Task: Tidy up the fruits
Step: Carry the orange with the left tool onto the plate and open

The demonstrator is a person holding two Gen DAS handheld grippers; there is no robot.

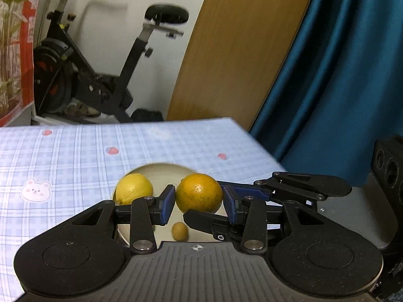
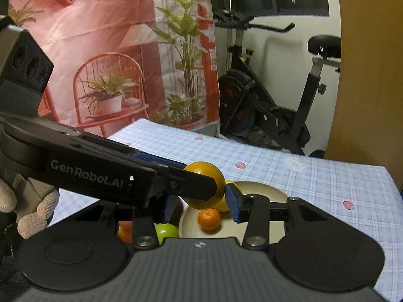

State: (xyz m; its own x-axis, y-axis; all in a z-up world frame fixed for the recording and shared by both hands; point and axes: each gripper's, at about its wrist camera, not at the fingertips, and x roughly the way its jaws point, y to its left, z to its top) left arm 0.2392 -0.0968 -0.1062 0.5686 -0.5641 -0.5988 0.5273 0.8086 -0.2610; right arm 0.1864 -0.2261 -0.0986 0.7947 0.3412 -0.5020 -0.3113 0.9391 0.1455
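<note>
A round orange (image 1: 199,192) with dimpled, faintly speckled skin is held just above a shallow, glossy cream plate (image 1: 161,170), low in the middle of both views. The left hand-held gripper (image 1: 199,205) is closed on it, its ribbed blue pads (image 1: 168,205) pressed to the left and right sides of the fruit. The right hand-held gripper (image 2: 201,206) is closed on the same orange; in the left wrist view its black fingers are seen entering from the right, one under the fruit and one behind it.

On the plate a smooth yellow lemon (image 1: 136,188) is seen to the left of the orange, and a small tangerine (image 2: 209,219) lies below it. A shiny green apple (image 2: 166,230) and a red apple (image 2: 125,229) are glimpsed beside the plate's left rim, largely hidden by the gripper body.

The bench (image 1: 63,156) is covered by a pale blue checked cloth printed with pink shapes and a white bear. Behind it a black exercise bike (image 1: 100,75) is parked against a white wall, with a curved wooden panel (image 1: 239,50) and a satiny teal curtain (image 1: 340,75) at the right. A wrinkled backdrop (image 2: 113,50) printed with plants and an orange chair is hung at the upper left of the right wrist view.

Both grippers are angled downward over the plate. The left one is gripped by a hand (image 2: 32,209) in a light knitted glove at the lower left of that view.
</note>
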